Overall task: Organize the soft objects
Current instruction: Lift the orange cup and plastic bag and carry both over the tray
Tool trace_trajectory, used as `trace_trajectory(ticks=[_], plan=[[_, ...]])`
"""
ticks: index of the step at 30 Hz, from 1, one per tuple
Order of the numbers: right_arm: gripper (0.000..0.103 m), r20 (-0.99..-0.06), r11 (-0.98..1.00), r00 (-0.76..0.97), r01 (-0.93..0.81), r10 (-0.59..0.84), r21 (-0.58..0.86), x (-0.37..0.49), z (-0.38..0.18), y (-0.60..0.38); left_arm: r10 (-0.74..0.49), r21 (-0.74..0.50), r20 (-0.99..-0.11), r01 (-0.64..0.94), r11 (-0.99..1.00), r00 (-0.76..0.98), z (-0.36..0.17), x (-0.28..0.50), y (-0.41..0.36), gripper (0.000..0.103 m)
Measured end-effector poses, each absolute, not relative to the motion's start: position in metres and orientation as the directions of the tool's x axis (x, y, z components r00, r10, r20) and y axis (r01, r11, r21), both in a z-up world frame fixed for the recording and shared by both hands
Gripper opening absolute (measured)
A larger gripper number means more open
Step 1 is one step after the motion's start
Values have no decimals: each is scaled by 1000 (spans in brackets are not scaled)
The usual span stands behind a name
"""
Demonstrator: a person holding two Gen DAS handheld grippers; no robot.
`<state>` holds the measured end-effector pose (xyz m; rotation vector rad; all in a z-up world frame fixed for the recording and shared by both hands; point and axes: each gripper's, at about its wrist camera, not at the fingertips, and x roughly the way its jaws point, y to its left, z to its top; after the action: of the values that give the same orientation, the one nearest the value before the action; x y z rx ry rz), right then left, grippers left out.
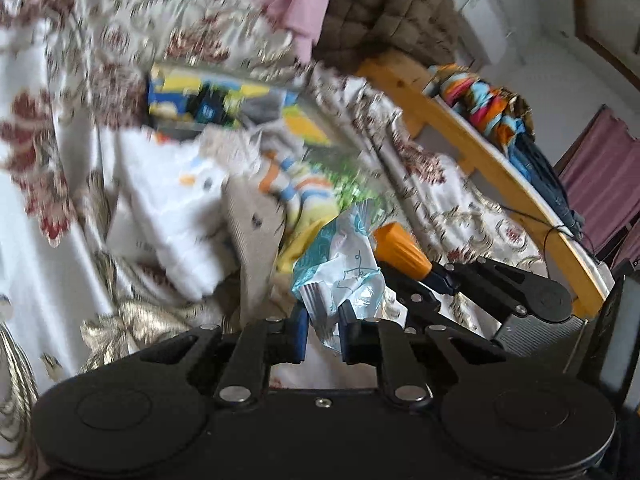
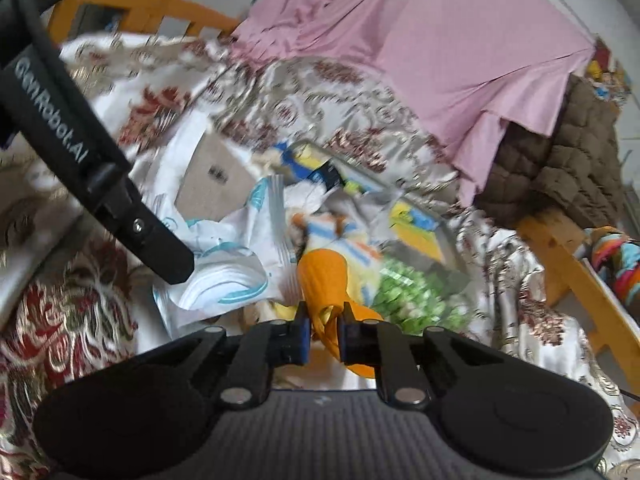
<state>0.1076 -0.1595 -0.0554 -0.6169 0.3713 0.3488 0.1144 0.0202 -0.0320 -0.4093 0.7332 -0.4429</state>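
Gripping two different soft pieces at once, I have both tools narrowed on cloth over the same heap on the bed (image 1: 60, 216).

My left tool (image 1: 323, 326) is pinched down on a crinkly white-and-teal wrap (image 1: 340, 264), which rises from between the pads toward 12 o'clock and fans out above them. My right tool (image 2: 323, 330) is clamped on a yellow garment (image 2: 322, 280); a thin fold of it sits between the pads and the bulk swells toward 12 o'clock, its long axis running from the pads up and slightly toward 11.

The relation that matters: the two pieces lie close together in one pile, and my tools sit side by side. From the left wrist view the right tool's orange tip (image 1: 400, 252) shows at about 2 o'clock, just beside the teal wrap. From the right wrist view the left tool's black arm (image 2: 132, 216) crosses at 10 o'clock, touching or nearly touching the same wrap (image 2: 224, 280).

I judge that the next move is to draw the pieces apart, each hand pulling away from the other, so neither drags the striped cloth (image 1: 296, 188) lying between them. Blur hides the finer edges.
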Motion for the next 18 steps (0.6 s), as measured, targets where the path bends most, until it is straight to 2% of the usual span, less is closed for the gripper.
trace_trajectory(ticks=[9, 18], plan=[[14, -336, 804, 918, -358, 211, -474, 115, -12, -164, -435, -428, -400, 255, 867, 807, 23, 132, 37, 16], [16, -258, 807, 928, -363, 269, -466, 183, 27, -143, -253, -320, -352, 139, 937, 901, 58, 226, 65, 16]])
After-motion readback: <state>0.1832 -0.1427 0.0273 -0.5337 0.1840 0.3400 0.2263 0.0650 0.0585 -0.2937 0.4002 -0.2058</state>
